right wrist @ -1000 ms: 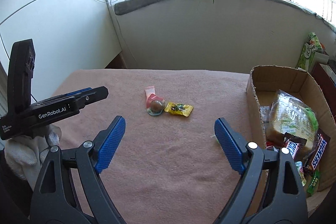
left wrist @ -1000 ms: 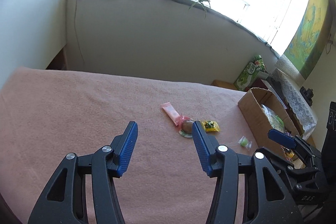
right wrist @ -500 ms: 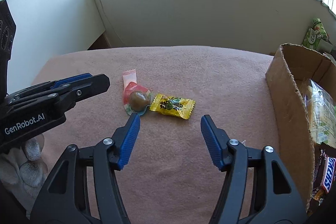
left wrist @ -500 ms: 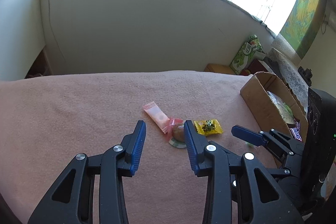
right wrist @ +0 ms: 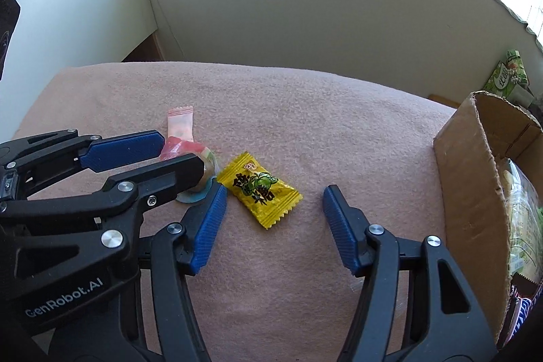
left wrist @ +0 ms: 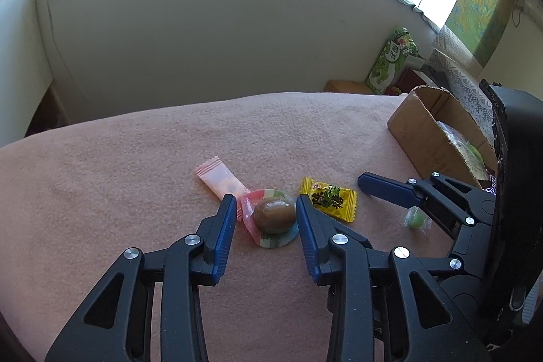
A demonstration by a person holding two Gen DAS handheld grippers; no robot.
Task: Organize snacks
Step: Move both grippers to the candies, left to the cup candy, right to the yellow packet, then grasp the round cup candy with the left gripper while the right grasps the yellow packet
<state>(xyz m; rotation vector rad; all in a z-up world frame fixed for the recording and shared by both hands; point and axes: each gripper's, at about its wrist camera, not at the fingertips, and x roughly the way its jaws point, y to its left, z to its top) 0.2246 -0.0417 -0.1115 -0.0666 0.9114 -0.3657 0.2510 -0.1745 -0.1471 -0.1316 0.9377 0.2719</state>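
Snacks lie loose on the pink blanket (left wrist: 118, 175) to the left of the cardboard box (left wrist: 420, 138). Farthest from the box is a pink sachet (left wrist: 219, 178), then a brown sweet in a clear wrapper (left wrist: 274, 215), then a yellow sweet (right wrist: 259, 187); a small green sweet (left wrist: 416, 219) sits nearest the box. The left gripper (left wrist: 265, 219) straddles the brown sweet, its blue pads just beside the wrapper on either side and not visibly pressing it. The right gripper (right wrist: 273, 209) stands apart around the yellow sweet, with clear gaps at both pads. More packets fill the box, among them a clear bag (right wrist: 522, 212).
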